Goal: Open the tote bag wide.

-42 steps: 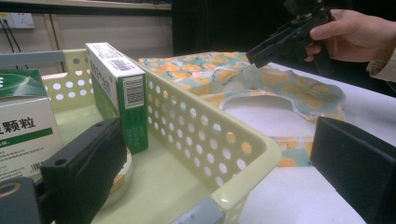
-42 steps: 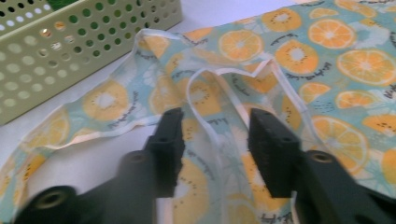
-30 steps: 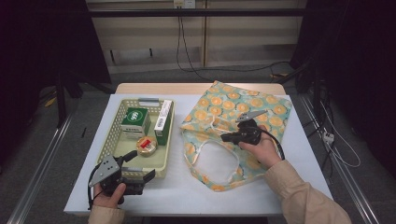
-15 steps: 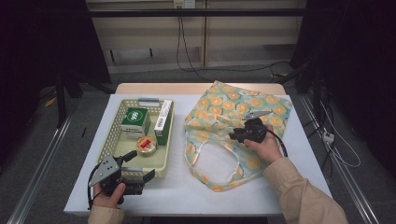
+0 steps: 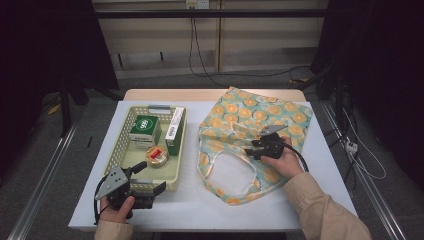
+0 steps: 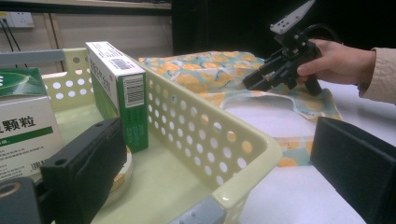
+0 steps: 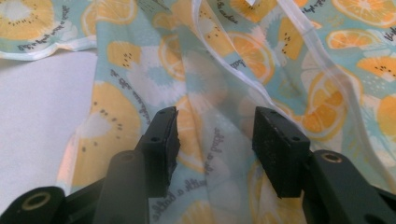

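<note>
A pale yellow perforated basket (image 5: 116, 150) sits on the left of the white table. It holds a green-and-white box (image 5: 144, 130), a slim upright box (image 5: 175, 131) and a round tin (image 5: 157, 155). To its right lies an orange-slice patterned tote bag (image 5: 250, 112), flat on the table. My left gripper (image 5: 152, 176) is open at the basket's near right corner; in the left gripper view that corner (image 6: 210, 135) stands between the wide jaws. My right gripper (image 5: 251, 150) hovers open over the bag, with fabric (image 7: 224, 60) below its parted jaws (image 7: 215, 135), gripping nothing.
The bag's handle loop (image 5: 202, 165) lies spread toward the near edge with bare table inside it. White tabletop (image 7: 37, 93) shows left of the bag. Dark floor, cables and a wall shelf surround the table. The right gripper (image 6: 250, 81) and its hand appear in the left gripper view.
The right gripper has drifted slightly right and then toward the near side over the bag. The left gripper has stayed at the basket corner.
</note>
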Tool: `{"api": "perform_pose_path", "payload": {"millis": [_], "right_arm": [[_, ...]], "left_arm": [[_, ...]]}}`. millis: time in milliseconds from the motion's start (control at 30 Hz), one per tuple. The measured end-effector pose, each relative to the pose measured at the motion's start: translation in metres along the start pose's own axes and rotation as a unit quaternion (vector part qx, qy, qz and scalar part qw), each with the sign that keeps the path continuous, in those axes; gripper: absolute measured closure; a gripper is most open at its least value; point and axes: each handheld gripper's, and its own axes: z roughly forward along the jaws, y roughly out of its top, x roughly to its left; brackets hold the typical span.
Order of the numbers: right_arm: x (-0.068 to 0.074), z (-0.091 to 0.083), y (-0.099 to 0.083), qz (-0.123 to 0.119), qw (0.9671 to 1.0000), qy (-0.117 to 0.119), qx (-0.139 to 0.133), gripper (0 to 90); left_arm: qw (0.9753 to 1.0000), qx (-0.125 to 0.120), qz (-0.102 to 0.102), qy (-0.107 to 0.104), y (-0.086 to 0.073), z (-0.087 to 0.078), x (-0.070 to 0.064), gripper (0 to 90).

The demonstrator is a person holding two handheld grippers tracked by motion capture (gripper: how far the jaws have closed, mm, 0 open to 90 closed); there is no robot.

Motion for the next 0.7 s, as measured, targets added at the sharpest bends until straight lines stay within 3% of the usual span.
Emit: {"api": "perform_pose_path", "payload": {"millis": [200,500,700], "right_arm": [[-0.005,-0.001,-0.002,0.005,1.0,-0.008,-0.002,53.0],[-0.013,-0.002,-0.005,0.026,0.9993,-0.023,-0.015,79.1],[-0.011,-0.001,-0.005,0.021,0.9987,-0.044,-0.017,86.1]], "left_arm": [[1.0,0.002,0.005,0.0,0.0,0.0,0.0,3.4],[1.0,0.003,0.001,-0.001,0.0,0.0,-0.002,3.5],[1.0,0.001,0.003,-0.001,0.0,0.0,-0.001,3.4]]}}
